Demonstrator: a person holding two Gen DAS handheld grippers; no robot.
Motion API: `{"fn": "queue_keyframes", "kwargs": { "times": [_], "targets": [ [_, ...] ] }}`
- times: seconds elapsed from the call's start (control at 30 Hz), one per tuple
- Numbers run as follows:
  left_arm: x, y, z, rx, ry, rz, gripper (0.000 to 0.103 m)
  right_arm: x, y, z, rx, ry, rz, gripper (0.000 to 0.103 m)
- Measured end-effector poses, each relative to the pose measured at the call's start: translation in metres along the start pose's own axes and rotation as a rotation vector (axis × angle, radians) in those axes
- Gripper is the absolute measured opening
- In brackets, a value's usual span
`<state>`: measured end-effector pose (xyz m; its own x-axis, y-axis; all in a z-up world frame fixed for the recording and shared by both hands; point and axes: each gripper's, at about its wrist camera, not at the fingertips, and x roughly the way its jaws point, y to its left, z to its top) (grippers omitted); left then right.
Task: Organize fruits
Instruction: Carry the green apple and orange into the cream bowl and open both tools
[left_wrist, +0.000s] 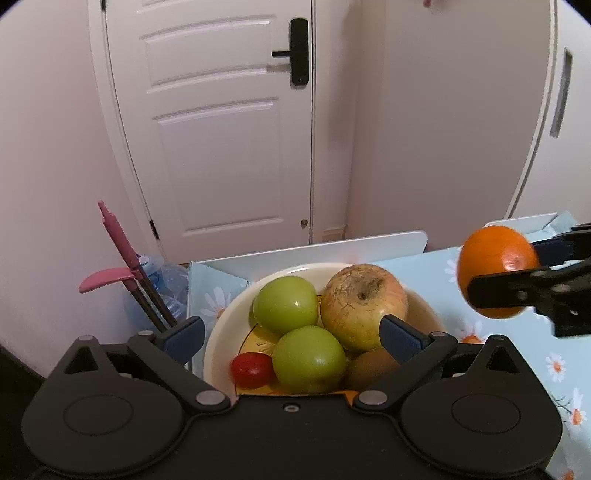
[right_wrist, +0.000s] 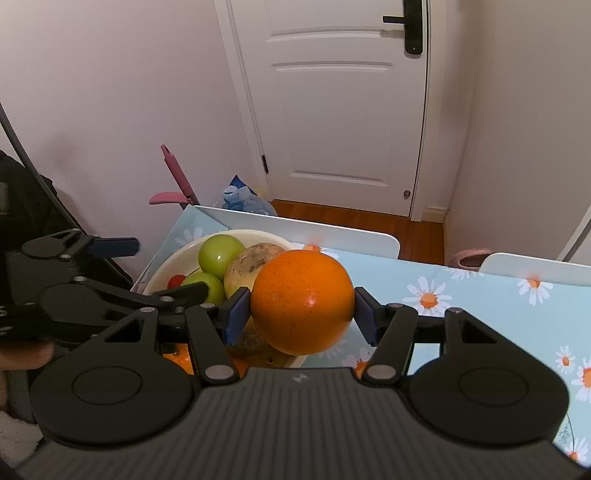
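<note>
- Left gripper (left_wrist: 291, 339) hangs over the round cream ceramic bowl (left_wrist: 218, 332), jaws spread wide, nothing between them.
- That bowl sits at the left edge of the daisy-print blue tablecloth (right_wrist: 480, 295), holding two green apples (left_wrist: 286, 304), a russet yellow apple (left_wrist: 360, 299), a small red tomato (left_wrist: 251, 369) and a brown kiwi (left_wrist: 367, 367).
- Right gripper (right_wrist: 302, 312) is clamped on a glossy round orange (right_wrist: 302, 301), held up just right of the bowl.

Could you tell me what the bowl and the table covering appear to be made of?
The bowl looks like glazed ceramic: cream, smooth, softly glossy, with a thick rounded rim, though hard plastic cannot be ruled out. The table covering seems to be a wipeable vinyl or oilcloth sheet: pale blue with printed daisies, lying flat with a slight sheen and no visible weave.
</note>
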<state>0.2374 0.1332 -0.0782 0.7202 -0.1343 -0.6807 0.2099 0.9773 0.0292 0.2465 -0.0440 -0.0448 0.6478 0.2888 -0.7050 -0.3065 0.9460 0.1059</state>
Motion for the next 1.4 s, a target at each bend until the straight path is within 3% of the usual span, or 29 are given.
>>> {"fn": "queue_keyframes", "kwargs": {
  "times": [0.63,1.1,1.13,1.27,1.4],
  "targets": [
    [-0.066,0.003,-0.035,-0.074,-0.018,0.102,0.103,0.019,0.038,0.003,-0.149,0.039,0.104,0.075],
    [-0.071,0.013,-0.057,-0.086,0.017,0.12,0.103,0.055,0.074,-0.008,-0.239,0.062,0.141,0.076],
    [-0.071,0.013,-0.057,-0.087,0.017,0.119,0.103,0.056,0.076,-0.01,-0.241,0.06,0.14,0.077],
    [-0.07,0.011,-0.058,-0.087,0.02,0.107,0.103,0.049,0.076,-0.01,-0.236,0.008,0.136,0.1],
    [-0.07,0.009,-0.059,-0.083,0.019,0.093,0.103,0.047,0.072,-0.009,-0.218,0.012,0.13,0.1]
  ]
}}
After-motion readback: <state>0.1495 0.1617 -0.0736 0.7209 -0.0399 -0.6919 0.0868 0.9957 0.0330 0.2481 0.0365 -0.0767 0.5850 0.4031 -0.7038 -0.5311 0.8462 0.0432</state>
